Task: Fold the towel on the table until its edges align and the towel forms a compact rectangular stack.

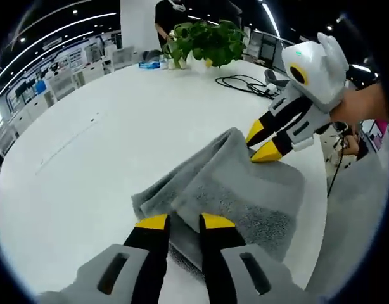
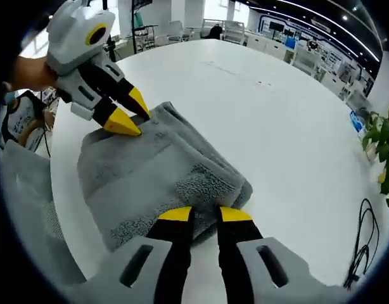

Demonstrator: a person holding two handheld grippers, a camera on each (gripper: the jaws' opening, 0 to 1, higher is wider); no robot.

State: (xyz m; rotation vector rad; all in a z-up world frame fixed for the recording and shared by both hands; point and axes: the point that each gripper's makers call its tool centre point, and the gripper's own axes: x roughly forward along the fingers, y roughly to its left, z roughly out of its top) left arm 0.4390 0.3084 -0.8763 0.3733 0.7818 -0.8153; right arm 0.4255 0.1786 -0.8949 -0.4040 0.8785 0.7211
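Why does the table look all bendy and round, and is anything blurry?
Left gripper view: the fisheye lens curves the white table edge, and the ceiling lights bend into arcs; the grey towel looks sharp. Right gripper view: same bending of the table, the towel clear, soft even light, faint shadows.

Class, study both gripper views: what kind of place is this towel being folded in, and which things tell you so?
Probably an open-plan office or lab. The grey towel lies on a large white table with a potted plant and black cables, under long ceiling light strips.
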